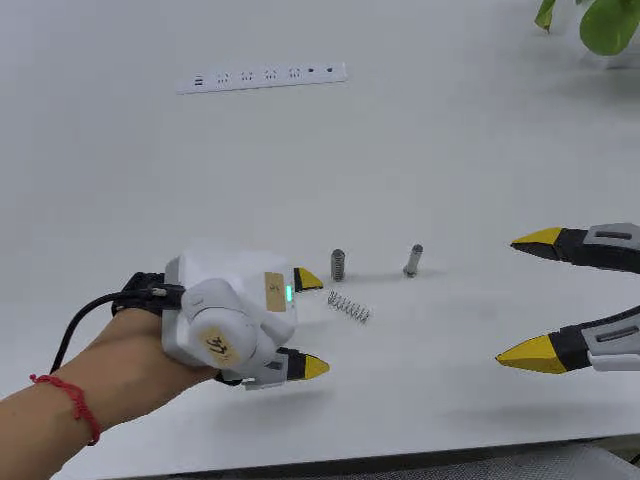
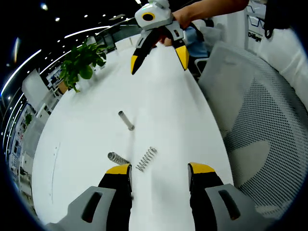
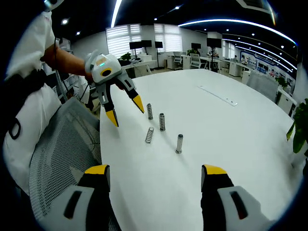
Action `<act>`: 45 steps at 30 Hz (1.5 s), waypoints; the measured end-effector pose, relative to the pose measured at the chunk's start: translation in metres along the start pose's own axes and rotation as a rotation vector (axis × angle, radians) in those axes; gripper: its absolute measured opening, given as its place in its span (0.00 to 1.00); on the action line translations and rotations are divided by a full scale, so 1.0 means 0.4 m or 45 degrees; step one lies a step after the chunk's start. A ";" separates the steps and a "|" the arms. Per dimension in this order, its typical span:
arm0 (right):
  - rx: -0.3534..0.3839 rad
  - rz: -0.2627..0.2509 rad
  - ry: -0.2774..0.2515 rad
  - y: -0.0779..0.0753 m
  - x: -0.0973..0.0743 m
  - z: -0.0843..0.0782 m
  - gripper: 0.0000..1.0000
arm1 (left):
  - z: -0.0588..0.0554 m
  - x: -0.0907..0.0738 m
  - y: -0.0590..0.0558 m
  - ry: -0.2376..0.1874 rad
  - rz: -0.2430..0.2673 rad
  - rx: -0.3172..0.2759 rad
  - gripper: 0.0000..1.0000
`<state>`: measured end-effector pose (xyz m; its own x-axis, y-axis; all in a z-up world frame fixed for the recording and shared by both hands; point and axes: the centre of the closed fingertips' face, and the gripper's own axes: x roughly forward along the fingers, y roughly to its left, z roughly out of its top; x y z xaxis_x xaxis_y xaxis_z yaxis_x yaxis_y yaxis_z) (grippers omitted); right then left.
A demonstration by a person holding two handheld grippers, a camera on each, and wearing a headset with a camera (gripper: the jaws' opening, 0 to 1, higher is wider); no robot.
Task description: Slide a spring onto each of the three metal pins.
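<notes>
Three metal pins stand on the white table. In the right gripper view, two pins [image 3: 149,111] [image 3: 162,121] carry springs and the third pin [image 3: 179,143] is bare. A loose spring [image 1: 348,306] lies flat in front of the sprung pin [image 1: 338,264], with the bare pin [image 1: 413,260] to its right. My left gripper [image 1: 312,323] is open just left of the loose spring [image 2: 146,159] and holds nothing. My right gripper [image 1: 512,298] hangs open and empty to the right of the bare pin.
A white power strip [image 1: 262,76] lies at the back of the table. A green plant [image 1: 600,20] sits at the far right corner. A mesh chair [image 2: 260,120] stands by the table's near edge.
</notes>
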<state>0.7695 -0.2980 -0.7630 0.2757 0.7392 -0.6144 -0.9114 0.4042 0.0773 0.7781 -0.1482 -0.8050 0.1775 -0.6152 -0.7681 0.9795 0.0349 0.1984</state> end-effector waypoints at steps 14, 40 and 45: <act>0.058 -0.037 -0.040 -0.016 -0.018 -0.033 0.76 | -0.005 0.094 0.033 0.078 0.009 -0.175 0.39; 0.107 -0.066 -0.094 -0.037 -0.026 -0.037 0.73 | -0.072 0.112 0.020 0.260 0.066 -0.322 0.27; 0.106 -0.062 -0.081 -0.038 -0.030 -0.050 0.75 | -0.075 0.111 0.017 0.256 0.067 -0.340 0.23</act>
<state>0.7740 -0.3239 -0.7724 0.3400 0.7492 -0.5684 -0.8688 0.4816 0.1152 0.7954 -0.1518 -0.8561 0.2173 -0.4403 -0.8711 0.9542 0.2837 0.0946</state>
